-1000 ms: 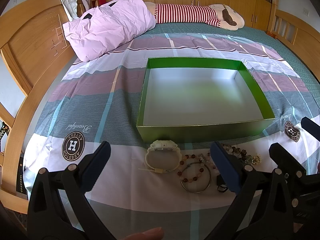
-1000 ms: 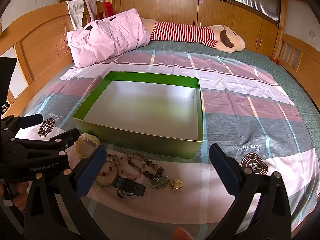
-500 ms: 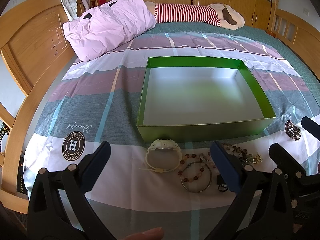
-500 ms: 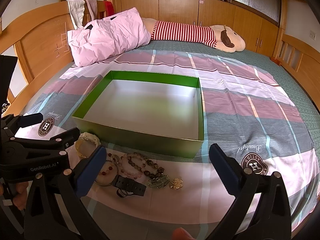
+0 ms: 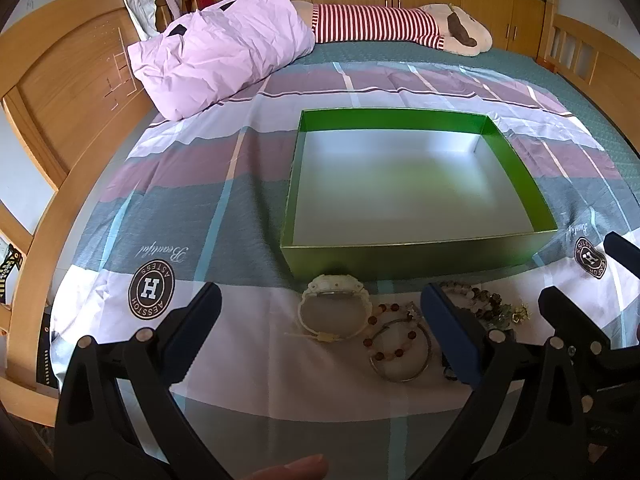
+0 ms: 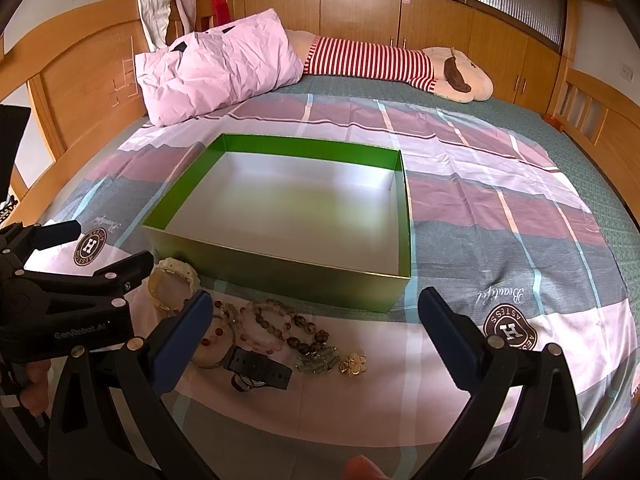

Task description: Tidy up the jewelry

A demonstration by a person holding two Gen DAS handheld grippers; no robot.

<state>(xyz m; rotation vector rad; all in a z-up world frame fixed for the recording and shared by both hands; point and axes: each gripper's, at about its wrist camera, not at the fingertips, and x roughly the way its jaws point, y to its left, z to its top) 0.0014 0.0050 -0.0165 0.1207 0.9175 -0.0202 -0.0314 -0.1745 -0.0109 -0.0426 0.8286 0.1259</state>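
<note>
An empty green box with a pale floor lies on the bedspread. Along its near wall sits a row of jewelry: a white watch, a red-bead bracelet with a metal bangle, pink and dark bead bracelets, a black watch, a green piece and a gold charm. My left gripper hangs open above the white watch. My right gripper is open over the bead bracelets. Neither holds anything.
A pink pillow and a striped plush toy lie at the far end of the bed. A wooden headboard runs along the left, a wooden rail on the right. Fingertips show at the bottom edge.
Both grippers have eased slightly forward toward the box and the jewelry; the jaws stay open and nothing on the bed has moved.
</note>
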